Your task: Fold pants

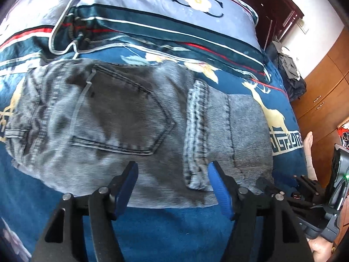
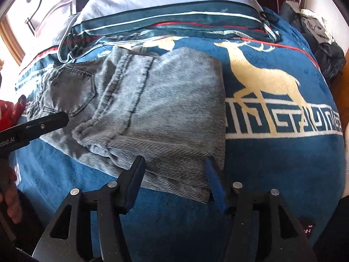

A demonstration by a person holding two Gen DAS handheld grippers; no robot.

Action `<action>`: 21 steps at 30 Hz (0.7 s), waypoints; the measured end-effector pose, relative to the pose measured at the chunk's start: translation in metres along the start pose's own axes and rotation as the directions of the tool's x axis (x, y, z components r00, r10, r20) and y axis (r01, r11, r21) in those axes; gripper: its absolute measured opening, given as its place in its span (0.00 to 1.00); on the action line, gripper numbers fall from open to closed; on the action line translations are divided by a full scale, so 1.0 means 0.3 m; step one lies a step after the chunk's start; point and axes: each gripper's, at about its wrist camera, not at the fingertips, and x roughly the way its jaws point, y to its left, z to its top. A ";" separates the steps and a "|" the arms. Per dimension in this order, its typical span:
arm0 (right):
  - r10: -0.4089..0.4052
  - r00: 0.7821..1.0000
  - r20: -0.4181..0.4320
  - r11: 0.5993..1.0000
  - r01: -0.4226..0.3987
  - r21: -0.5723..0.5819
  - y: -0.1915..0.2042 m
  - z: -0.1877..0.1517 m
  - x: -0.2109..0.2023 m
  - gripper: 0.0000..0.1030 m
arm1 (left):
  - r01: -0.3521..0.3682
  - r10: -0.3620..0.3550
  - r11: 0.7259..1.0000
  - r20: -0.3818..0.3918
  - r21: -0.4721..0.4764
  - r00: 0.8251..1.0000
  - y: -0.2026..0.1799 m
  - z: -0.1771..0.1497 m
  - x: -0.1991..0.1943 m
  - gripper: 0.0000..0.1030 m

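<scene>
The grey washed jeans lie folded into a compact stack on the blue blanket, back pocket up, with the leg hems laid across the right part. My left gripper is open and empty, its blue pads just above the stack's near edge. In the right wrist view the same jeans lie ahead. My right gripper is open and empty over the stack's near right corner. The left gripper's body shows at the left edge of that view.
A striped pillow with a flower logo lies behind the jeans. The blanket carries a cream deer print. Dark clothes are piled at the bed's far right. Wooden drawers stand to the right.
</scene>
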 end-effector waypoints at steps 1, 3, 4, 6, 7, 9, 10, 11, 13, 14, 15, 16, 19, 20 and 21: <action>-0.006 1.000 0.004 1.000 0.006 -0.007 0.011 0.002 -0.005 0.54 | -0.005 0.005 1.000 0.002 0.001 1.000 0.010 0.001 -0.006 0.67; -0.015 1.000 0.014 1.000 0.015 -0.024 0.034 0.007 -0.019 0.55 | -0.013 0.013 1.000 0.002 -0.001 1.000 0.030 0.000 -0.018 0.68; -0.010 1.000 0.019 1.000 0.011 -0.028 0.045 0.009 -0.026 0.55 | -0.014 0.014 1.000 0.001 -0.005 1.000 0.039 0.000 -0.021 0.70; -0.003 1.000 0.024 1.000 0.003 -0.029 0.059 0.015 -0.036 0.58 | -0.016 0.016 1.000 0.004 -0.012 1.000 0.053 -0.003 -0.029 0.74; -0.001 1.000 0.026 1.000 0.002 -0.029 0.063 0.015 -0.039 0.60 | -0.016 0.016 1.000 0.008 -0.013 1.000 0.060 -0.007 -0.034 0.76; 0.002 0.999 0.033 1.000 -0.001 -0.025 0.074 0.014 -0.048 0.64 | -0.009 0.009 1.000 0.021 -0.012 1.000 0.073 -0.021 -0.044 0.77; 0.002 0.999 0.035 1.000 -0.001 -0.022 0.077 0.013 -0.050 0.64 | -0.004 0.004 1.000 0.029 -0.013 1.000 0.079 -0.032 -0.048 0.78; 0.004 0.999 0.035 1.000 -0.004 -0.007 0.079 0.010 -0.052 0.64 | 0.002 -0.001 1.000 0.038 -0.019 0.999 0.085 -0.048 -0.051 0.78; 0.016 0.999 0.035 1.000 -0.017 0.022 0.081 0.004 -0.052 0.64 | 0.019 -0.018 0.999 0.040 -0.042 0.999 0.096 -0.073 -0.052 0.78; 0.024 0.999 0.035 0.999 -0.025 0.035 0.084 -0.002 -0.048 0.64 | 0.029 -0.027 0.998 0.039 -0.052 0.999 0.096 -0.077 -0.054 0.78; 0.024 0.999 0.030 0.999 -0.025 0.032 0.091 -0.006 -0.038 0.65 | 0.040 -0.038 0.998 0.045 -0.050 0.998 0.090 -0.076 -0.059 0.78; 0.025 0.999 0.022 0.999 -0.025 0.026 0.098 -0.012 -0.027 0.65 | 0.051 -0.049 0.998 0.056 -0.035 0.997 0.078 -0.074 -0.067 0.78; 0.036 0.997 -0.072 0.999 -0.036 0.001 0.103 -0.035 0.045 0.65 | 0.061 -0.062 0.998 0.075 0.018 0.995 0.040 -0.077 -0.081 0.78; 0.046 0.996 -0.074 0.999 -0.046 0.000 0.098 -0.041 0.047 0.65 | 0.065 -0.068 0.997 0.072 0.031 0.995 0.029 -0.077 -0.078 0.78; 0.064 0.996 -0.069 0.998 -0.064 0.005 0.091 -0.041 0.037 0.65 | 0.068 -0.071 0.997 0.065 0.040 0.995 0.018 -0.078 -0.072 0.78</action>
